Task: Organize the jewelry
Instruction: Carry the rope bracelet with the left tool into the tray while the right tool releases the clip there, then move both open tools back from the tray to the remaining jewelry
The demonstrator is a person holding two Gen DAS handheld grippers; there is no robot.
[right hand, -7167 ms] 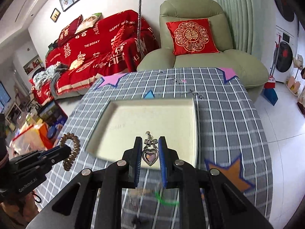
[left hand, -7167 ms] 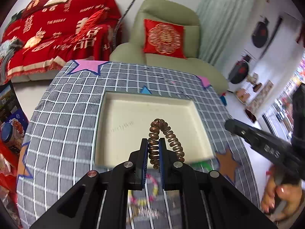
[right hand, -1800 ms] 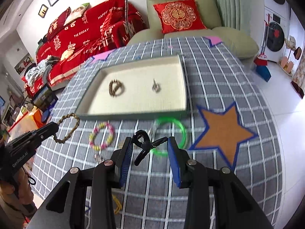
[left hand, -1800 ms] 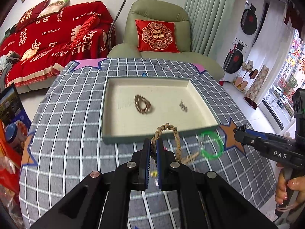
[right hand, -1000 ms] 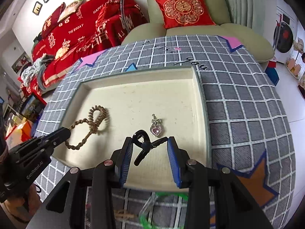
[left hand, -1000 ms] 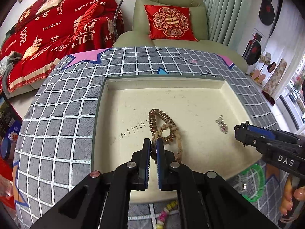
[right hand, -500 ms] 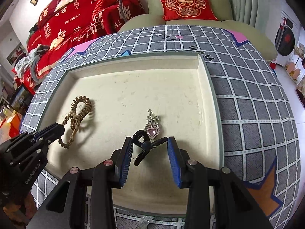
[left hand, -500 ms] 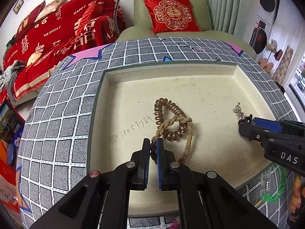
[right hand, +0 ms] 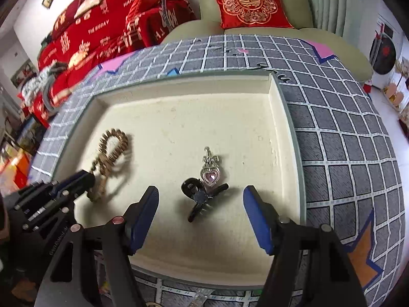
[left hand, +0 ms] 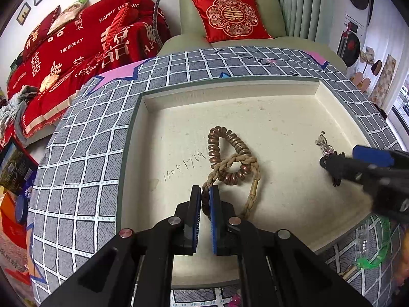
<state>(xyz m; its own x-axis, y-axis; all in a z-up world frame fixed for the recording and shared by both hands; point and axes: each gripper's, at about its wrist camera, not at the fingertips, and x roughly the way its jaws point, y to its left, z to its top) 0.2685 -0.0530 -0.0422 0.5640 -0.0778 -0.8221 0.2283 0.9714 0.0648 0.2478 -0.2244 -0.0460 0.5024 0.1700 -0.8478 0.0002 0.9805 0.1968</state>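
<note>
A cream tray [left hand: 158,94] [right hand: 277,107] sits on a grey checked table. My left gripper [left hand: 205,192] is shut on a braided rope bracelet [left hand: 251,186] that lies on the tray floor, draped over a copper coil bracelet [left hand: 230,153]. Both show blurred in the right wrist view [right hand: 112,151]. My right gripper [right hand: 200,197] is open wide over the tray. A black hair claw clip [right hand: 200,197] lies free on the tray between its fingers, touching a silver heart pendant [right hand: 211,171]. The pendant also shows in the left wrist view [left hand: 323,145], beside the right gripper's tip.
A green plastic bangle [left hand: 374,245] lies on the table in front of the tray, with small beaded pieces near the front edge. An orange star patch [right hand: 363,258] is at the right. A green armchair [right hand: 255,5] and a red sofa [left hand: 76,46] stand behind the table.
My right gripper has opened and let go of the black claw clip, which now rests on the tray by the pendant. My left gripper has lowered the rope bracelet onto the tray.
</note>
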